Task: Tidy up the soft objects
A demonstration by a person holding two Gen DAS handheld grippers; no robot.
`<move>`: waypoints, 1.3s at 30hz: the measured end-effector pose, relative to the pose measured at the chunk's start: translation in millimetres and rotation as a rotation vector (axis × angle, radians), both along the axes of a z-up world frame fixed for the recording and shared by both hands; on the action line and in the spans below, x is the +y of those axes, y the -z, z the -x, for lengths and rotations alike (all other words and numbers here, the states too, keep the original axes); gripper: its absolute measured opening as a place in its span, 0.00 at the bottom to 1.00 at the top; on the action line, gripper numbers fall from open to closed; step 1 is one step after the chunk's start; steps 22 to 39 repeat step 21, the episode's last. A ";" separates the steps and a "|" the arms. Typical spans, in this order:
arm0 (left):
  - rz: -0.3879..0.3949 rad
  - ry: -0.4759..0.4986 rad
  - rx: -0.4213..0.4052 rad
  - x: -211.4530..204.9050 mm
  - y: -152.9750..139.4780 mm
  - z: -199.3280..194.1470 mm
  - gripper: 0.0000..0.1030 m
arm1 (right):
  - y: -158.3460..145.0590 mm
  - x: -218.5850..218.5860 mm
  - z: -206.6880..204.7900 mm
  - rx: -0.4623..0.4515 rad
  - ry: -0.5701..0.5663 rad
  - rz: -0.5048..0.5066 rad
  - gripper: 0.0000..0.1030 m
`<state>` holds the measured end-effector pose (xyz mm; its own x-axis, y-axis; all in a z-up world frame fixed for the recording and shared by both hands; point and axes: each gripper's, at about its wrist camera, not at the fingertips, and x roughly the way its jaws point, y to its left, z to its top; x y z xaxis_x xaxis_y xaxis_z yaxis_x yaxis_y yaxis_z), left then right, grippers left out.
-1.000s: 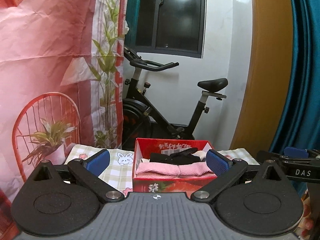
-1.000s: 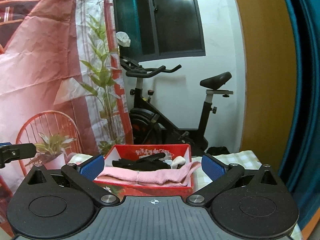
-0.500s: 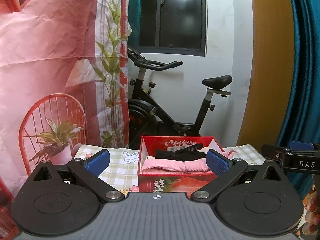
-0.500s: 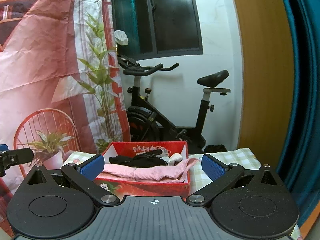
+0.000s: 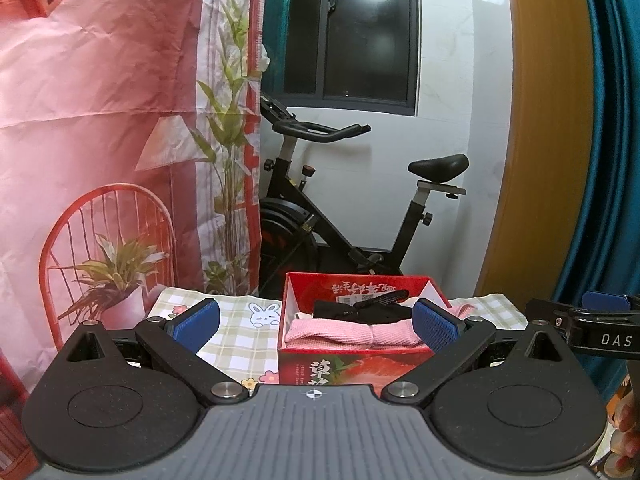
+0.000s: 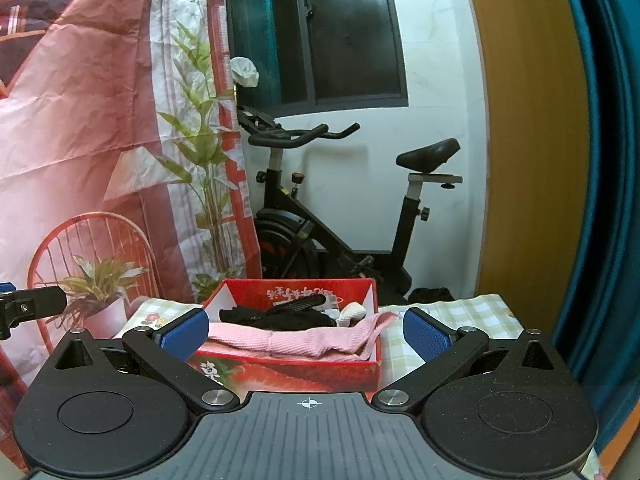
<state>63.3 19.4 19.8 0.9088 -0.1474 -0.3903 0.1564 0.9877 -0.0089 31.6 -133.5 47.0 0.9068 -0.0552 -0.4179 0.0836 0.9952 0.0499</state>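
Pink cloth [image 5: 352, 330] and black items [image 6: 276, 316] lie packed in the red box [image 6: 288, 372], frame centre; left tool [image 5: 316, 320] and right tool [image 6: 306, 330] gape empty, seemingly finished.

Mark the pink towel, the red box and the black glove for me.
pink towel [image 6: 280, 342], right wrist view, on its folded middle.
red box [image 5: 320, 368], left wrist view, on its printed front wall.
black glove [image 5: 360, 311], left wrist view, on its dark body behind the towel.

Table [image 5: 486, 312], covered by checked cloth [image 5: 236, 332] with bunny print; one red box [image 5: 352, 364] standing directly on the cloth.
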 end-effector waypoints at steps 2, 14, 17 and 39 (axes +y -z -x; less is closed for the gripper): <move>-0.001 -0.004 0.000 0.5 0.2 0.3 1.00 | 0.1 -0.2 0.2 0.001 -0.002 0.000 1.00; 0.017 -0.002 0.022 1.5 1.1 -0.7 1.00 | 0.7 -2.2 0.2 0.008 -0.013 -0.002 1.00; 0.023 -0.003 0.022 1.7 1.7 -1.7 1.00 | 1.2 -0.7 -0.1 0.011 -0.015 -0.003 1.00; 0.027 -0.005 0.019 2.0 2.0 -1.4 1.00 | 1.0 -1.8 -0.4 0.014 -0.016 -0.004 1.00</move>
